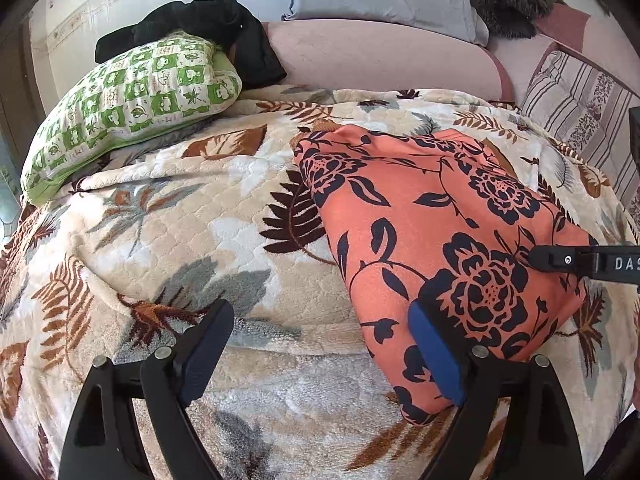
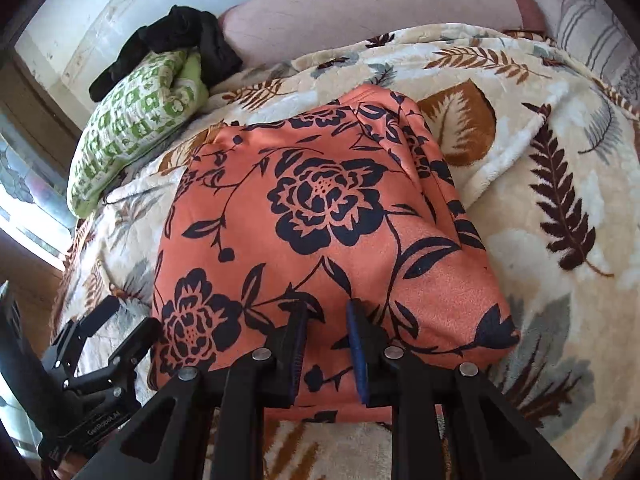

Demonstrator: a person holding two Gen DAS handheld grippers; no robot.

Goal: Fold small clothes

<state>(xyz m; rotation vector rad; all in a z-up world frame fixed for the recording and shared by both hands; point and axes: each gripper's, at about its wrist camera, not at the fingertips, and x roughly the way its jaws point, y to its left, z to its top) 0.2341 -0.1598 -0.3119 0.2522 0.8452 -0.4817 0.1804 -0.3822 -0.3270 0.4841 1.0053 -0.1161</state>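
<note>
With the left gripper (image 1: 320,344) wide open and empty and the right gripper (image 2: 326,336) half open, gripping nothing, press the folded orange cloth (image 2: 320,216) flat gently.

**Materials and finishes: bed and claws**

Folded garment (image 2: 320,216): orange cloth, navy floral print, matt, fine smooth nap. Blanket (image 1: 192,216): plush fleece, quilted relief, leaf pattern, soft and fuzzy. Pillow (image 1: 132,104) at the bed's far left corner: green-checked woven cloth, lightly puckered. Black clothing (image 1: 216,24): matt, crumpled fabric. Left claw (image 1: 320,360) and right claw (image 2: 326,352): matt black plastic, shiny metal pins, blue ribbed pads (image 2: 356,352).
</note>
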